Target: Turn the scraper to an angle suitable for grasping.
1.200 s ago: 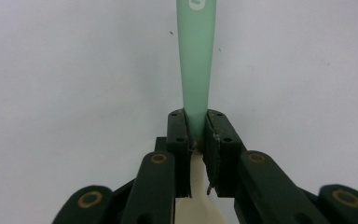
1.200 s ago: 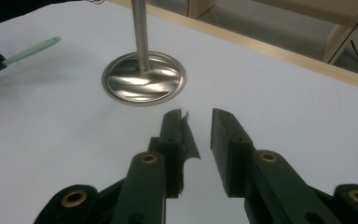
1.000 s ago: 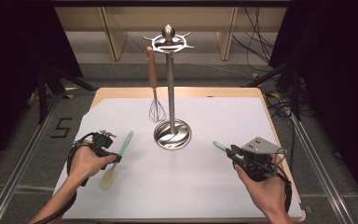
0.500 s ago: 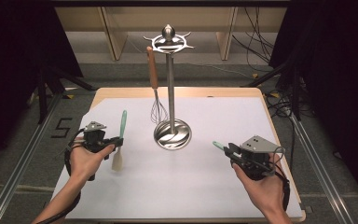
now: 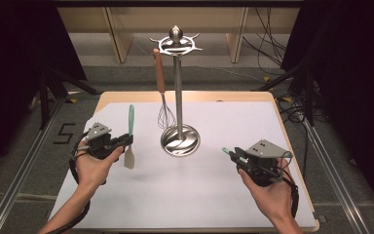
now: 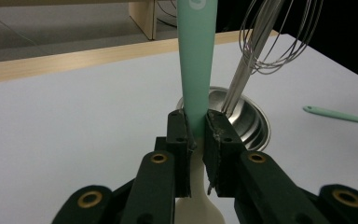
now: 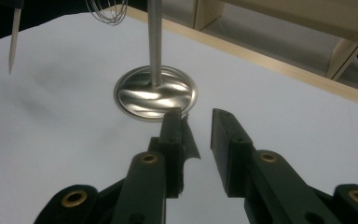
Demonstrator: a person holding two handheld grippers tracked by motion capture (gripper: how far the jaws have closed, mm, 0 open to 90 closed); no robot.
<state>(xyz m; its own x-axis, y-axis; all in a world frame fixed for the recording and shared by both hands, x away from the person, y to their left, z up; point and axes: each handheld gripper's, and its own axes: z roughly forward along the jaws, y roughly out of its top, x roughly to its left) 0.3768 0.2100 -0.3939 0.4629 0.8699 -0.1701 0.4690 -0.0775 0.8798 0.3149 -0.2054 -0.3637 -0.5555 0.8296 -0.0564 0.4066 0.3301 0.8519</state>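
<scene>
white sheeting (image 5: 214, 190) is covering the table, with dark floor and pale shelving behind it, and a steel stand (image 5: 177, 92) is rising from the middle. a whisk (image 5: 164, 114) is hanging from the hook ring (image 5: 176, 45) at its top, on the stand's 9 o'clock side. the change is at the left: a second ago the spatula (image 5: 131, 117) was lying slanted on the sheet under the left gripper (image 5: 128, 140), and now it is hanging clear of the surface, nearly upright, with its mint handle pointing to 12 o'clock and its cream blade to 6. it is now sitting at about 9 o'clock from the stand's round base. in the left gripper view the left gripper (image 6: 196, 128) is pinching the spatula (image 6: 196, 60) narrowly, its pads pressing on the handle just above the blade. the right gripper (image 5: 233, 155) is waiting at about 4 o'clock from the base, hardly shifting. its jaws are standing moderately apart in the right gripper view (image 7: 196, 119), with nothing between them. the tip of a second mint utensil (image 5: 226, 151) is showing at its nose. judging by this, the pick-up is finished and the carry is beginning. the handle end is now facing upward, which is probably setting it up for hanging on a free hook beside the whisk. the grip is sitting low on the handle, so the top may be swaying during the lift.
</scene>
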